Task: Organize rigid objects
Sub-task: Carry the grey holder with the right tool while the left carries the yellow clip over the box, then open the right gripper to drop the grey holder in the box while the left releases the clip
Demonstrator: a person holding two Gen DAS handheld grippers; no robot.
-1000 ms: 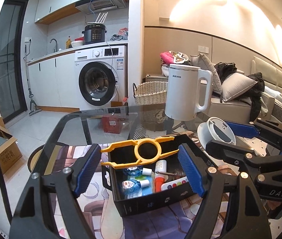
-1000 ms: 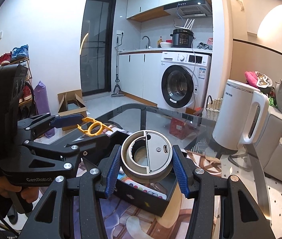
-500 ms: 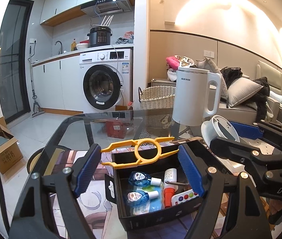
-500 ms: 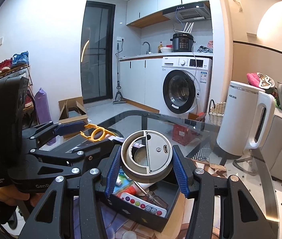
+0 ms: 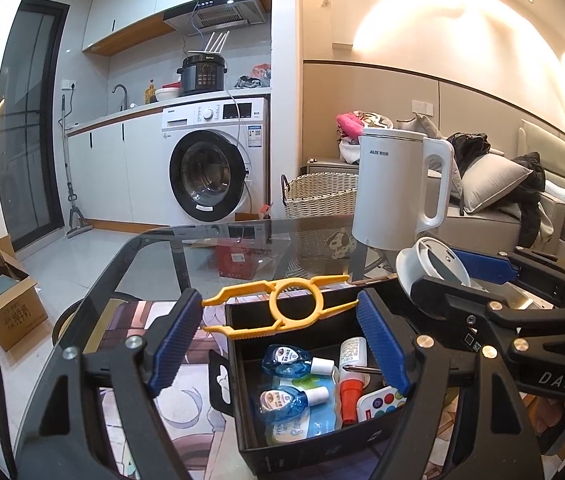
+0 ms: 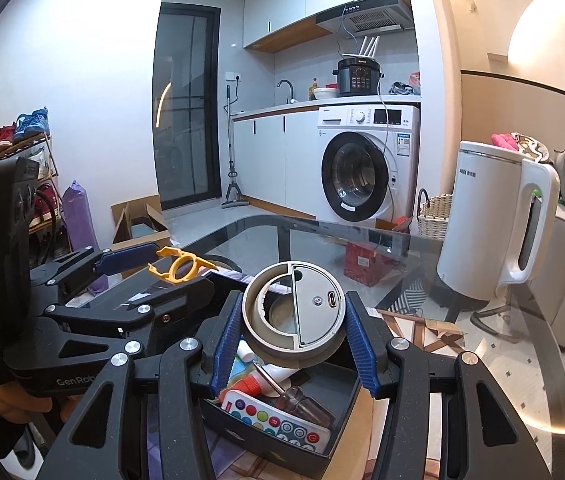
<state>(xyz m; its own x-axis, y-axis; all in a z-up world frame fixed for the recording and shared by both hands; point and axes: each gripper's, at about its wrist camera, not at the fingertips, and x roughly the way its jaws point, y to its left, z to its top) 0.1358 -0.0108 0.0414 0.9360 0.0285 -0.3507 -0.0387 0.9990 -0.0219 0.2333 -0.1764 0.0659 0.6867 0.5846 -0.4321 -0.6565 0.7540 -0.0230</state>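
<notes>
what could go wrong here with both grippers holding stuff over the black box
The left gripper holds the yellow tool only by its thin ends, so it may twist or slip. The right gripper holds the round gray gadget above the cluttered black box; dropped there, it may land on the remote.

White walls, pale tiled floor [image 5: 82, 256]. Front-loading washing machine [image 5: 212, 168] under a counter, range hood [image 5: 218, 12] above. Dark glass door [image 6: 186, 104] at left. Shoe rack [image 6: 14, 160] against the wall. Grey sofa [image 5: 494, 216] with cushions, warm wall light above.
</notes>
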